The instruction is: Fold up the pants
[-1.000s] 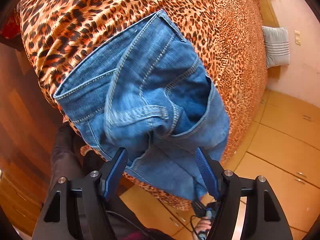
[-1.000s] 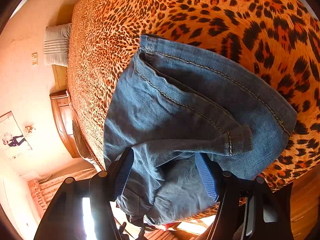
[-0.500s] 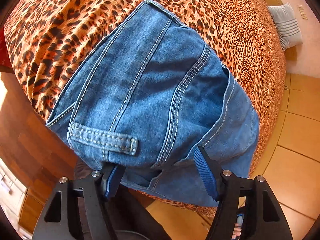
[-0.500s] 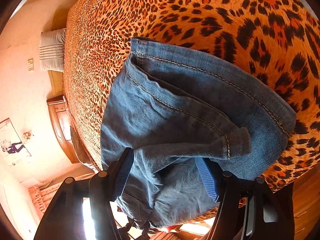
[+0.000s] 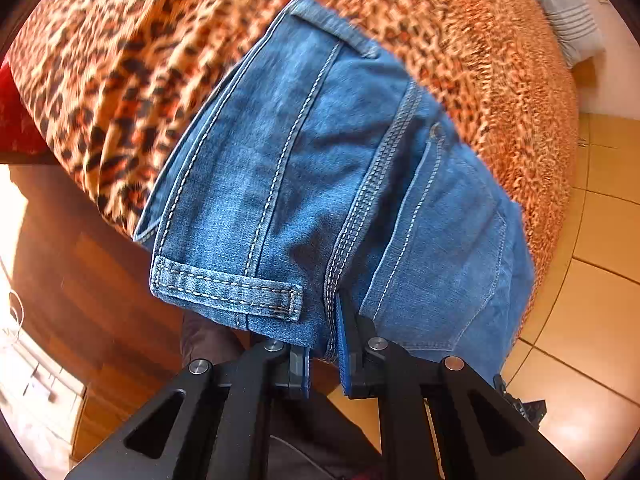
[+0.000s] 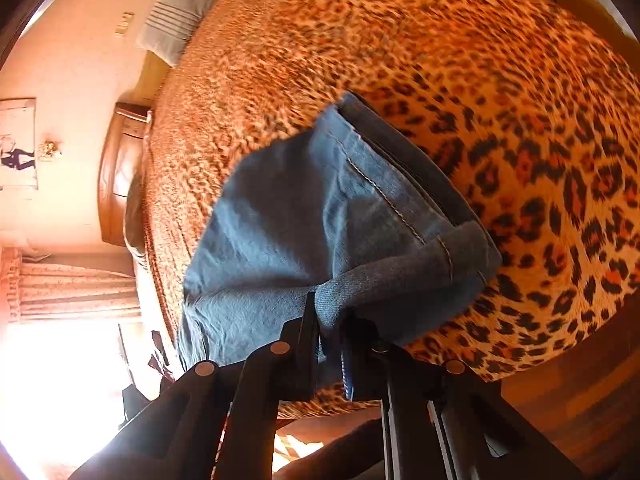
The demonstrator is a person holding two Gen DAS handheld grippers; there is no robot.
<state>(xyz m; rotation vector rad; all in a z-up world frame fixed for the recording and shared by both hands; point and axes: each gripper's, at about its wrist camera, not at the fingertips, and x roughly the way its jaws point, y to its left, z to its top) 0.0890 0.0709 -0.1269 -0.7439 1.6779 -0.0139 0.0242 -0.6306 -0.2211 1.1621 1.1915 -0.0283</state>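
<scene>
1. The left gripper [image 5: 325, 344] was clamped on the jeans [image 5: 320, 184] at their waistband, beside a belt loop [image 5: 228, 288] at nine o'clock.
2. The right gripper [image 6: 330, 338] was clamped on a bunched fold of the jeans [image 6: 304, 232] near a hem.
3. The jeans hung over the near edge of the leopard-print bedspread [image 6: 460, 60].
4. A grey pillow [image 6: 176, 20] lay at eleven o'clock in the right view, at the bed's far end.

The jeans [image 5: 320, 184] lie on the bed [image 5: 132, 64] at its near edge, partly overhanging. A pillow [image 6: 176, 20] sits at the far end, a nightstand [image 6: 120, 172] beside the bed.
</scene>
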